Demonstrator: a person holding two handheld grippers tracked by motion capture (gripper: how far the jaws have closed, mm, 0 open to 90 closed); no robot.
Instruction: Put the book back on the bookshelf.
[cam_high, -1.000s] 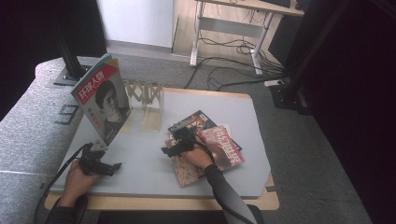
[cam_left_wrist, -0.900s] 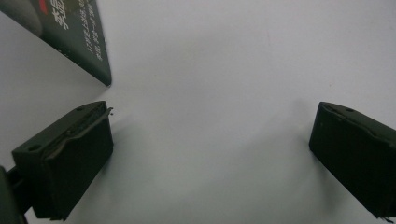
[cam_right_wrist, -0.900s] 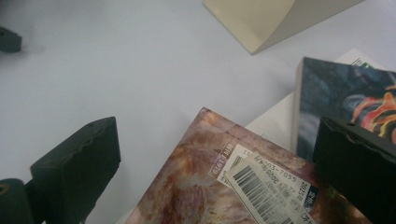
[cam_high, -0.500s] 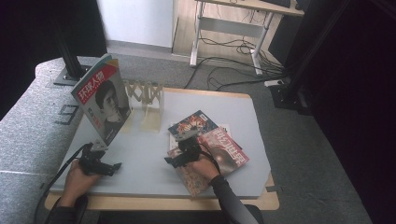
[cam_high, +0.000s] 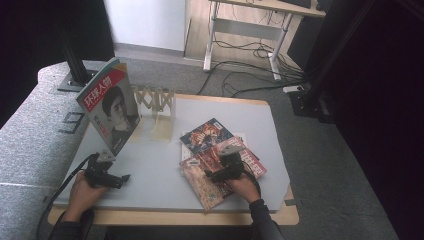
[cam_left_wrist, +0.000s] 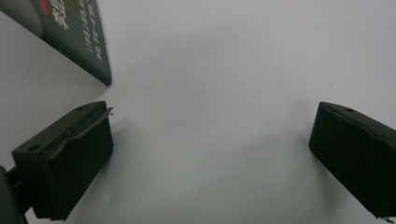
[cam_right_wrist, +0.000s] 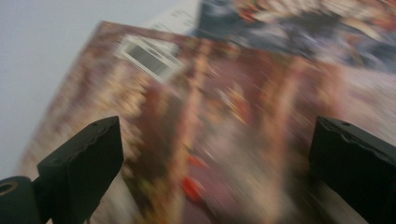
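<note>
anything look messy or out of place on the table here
The magazines by the right gripper lie in a loose, fanned pile, each turned at a different angle with corners sticking out. The portrait magazine stands upright beside the wooden rack, not in it. No spill or damage shows.

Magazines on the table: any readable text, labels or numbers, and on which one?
"环球人物": white title on the red band of the upright magazine leaning at the wooden rack.
Upright magazine, small print near its lower corner in the left gripper view: too blurred to read.
Flat magazines: cover lettering too small to read.
Barcode on the top flat magazine: blurred, digits unreadable.
</note>
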